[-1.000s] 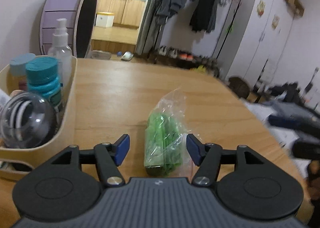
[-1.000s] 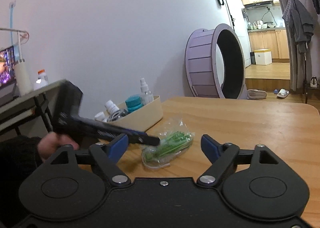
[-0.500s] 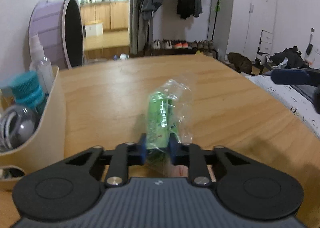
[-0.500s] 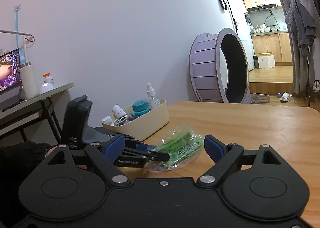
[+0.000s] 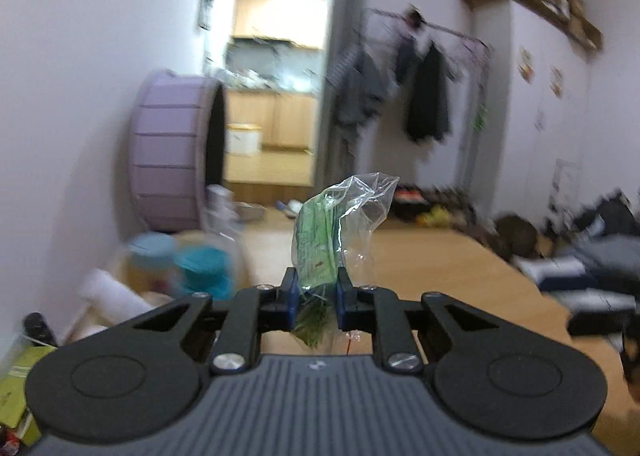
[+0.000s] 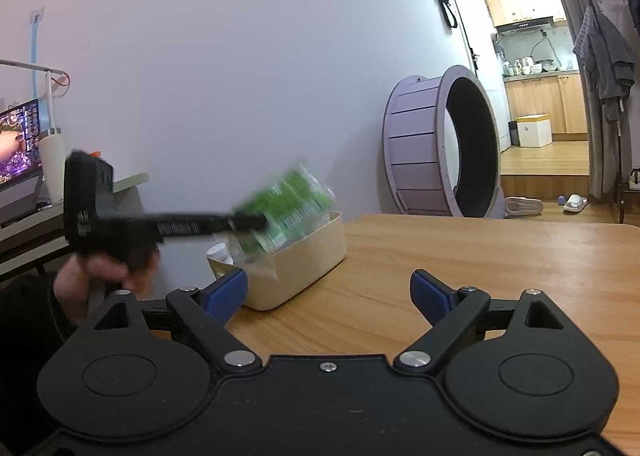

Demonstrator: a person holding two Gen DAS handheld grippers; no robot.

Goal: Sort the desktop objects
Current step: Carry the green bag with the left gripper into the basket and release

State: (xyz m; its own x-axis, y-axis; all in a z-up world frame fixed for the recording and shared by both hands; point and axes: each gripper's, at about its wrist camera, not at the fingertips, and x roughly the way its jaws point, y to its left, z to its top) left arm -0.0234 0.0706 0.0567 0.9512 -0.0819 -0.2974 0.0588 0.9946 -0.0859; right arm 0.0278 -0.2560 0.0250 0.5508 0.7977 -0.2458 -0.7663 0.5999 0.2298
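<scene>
- The left gripper (image 5: 314,292) pinches a clear plastic bag of green sticks (image 5: 320,236), held in the air above the cream storage bin (image 6: 304,260) on the wooden table (image 6: 480,256).
- The right gripper (image 6: 328,292) hovers low over the table, jaws spread wide and empty.

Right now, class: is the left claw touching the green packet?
Touching. The left wrist view shows the left claw with both blue pads clamped on the green packet.

Clear bag of green sticks (image 5: 320,240), upright, airborne above cream bin (image 6: 304,256).
</scene>
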